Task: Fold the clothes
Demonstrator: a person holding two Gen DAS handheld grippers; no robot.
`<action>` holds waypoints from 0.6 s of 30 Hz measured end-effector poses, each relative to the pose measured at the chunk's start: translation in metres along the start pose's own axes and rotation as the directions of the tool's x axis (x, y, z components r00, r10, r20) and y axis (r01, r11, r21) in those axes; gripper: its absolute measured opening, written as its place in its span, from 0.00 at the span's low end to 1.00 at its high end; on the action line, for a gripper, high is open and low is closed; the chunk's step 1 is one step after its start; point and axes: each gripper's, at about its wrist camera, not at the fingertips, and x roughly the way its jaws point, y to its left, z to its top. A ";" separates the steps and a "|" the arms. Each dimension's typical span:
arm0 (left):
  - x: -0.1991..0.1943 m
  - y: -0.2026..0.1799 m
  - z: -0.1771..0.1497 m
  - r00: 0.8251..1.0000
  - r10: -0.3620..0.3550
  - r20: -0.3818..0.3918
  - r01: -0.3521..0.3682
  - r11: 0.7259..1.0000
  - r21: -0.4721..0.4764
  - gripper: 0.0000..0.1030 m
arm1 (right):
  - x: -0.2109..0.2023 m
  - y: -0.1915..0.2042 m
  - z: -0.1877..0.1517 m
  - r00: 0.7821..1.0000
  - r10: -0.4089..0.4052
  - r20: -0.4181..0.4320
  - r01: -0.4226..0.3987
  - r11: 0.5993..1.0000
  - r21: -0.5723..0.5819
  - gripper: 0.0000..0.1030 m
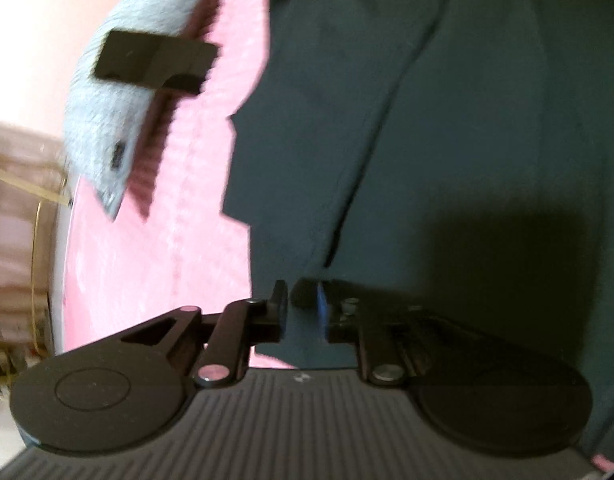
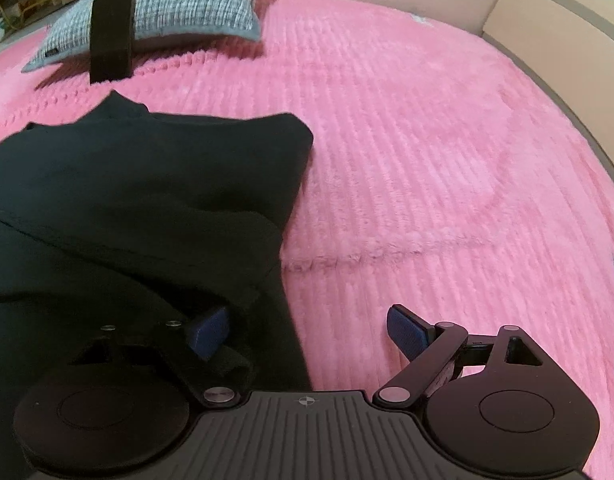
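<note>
- Nearest the left wrist camera, the left gripper point(image 1: 289, 306) has its jaws drawn almost together, a narrow slit between them, over the edge of the dark garment point(image 1: 447, 140); whether cloth is pinched there cannot be told.
- Close to the right wrist camera, the right gripper point(image 2: 307, 332) stands wide open and holds nothing, its left finger point(image 2: 211, 332) over the garment's border, its right one over bare cover.
- Beyond, the garment point(image 2: 147, 200) lies on the pink bed cover point(image 2: 427, 140) with layers overlapping, seemingly part folded.
- Farther back sit a grey pillow point(image 2: 179, 8) and a black block point(image 2: 111, 36).
- Risk, as a judgement: a shallow left pinch could slip, or catch the plush cover along with the cloth and drag the layers askew.
</note>
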 end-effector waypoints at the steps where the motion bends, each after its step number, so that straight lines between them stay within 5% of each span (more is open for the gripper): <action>1: -0.004 0.003 -0.002 1.000 -0.003 0.001 0.003 1.000 -0.030 0.18 | -0.003 0.001 -0.005 1.000 0.004 -0.004 -0.004 1.000 0.006 0.85; 7: -0.033 -0.011 -0.004 0.995 -0.087 0.050 0.095 0.973 -0.210 0.26 | -0.020 0.009 -0.032 0.999 0.028 -0.028 -0.027 0.999 0.039 0.85; 18: -0.079 -0.085 -0.027 0.991 -0.132 -0.037 0.119 0.961 -0.250 0.27 | -0.049 -0.049 -0.091 0.992 -0.025 -0.121 0.043 0.988 0.149 0.85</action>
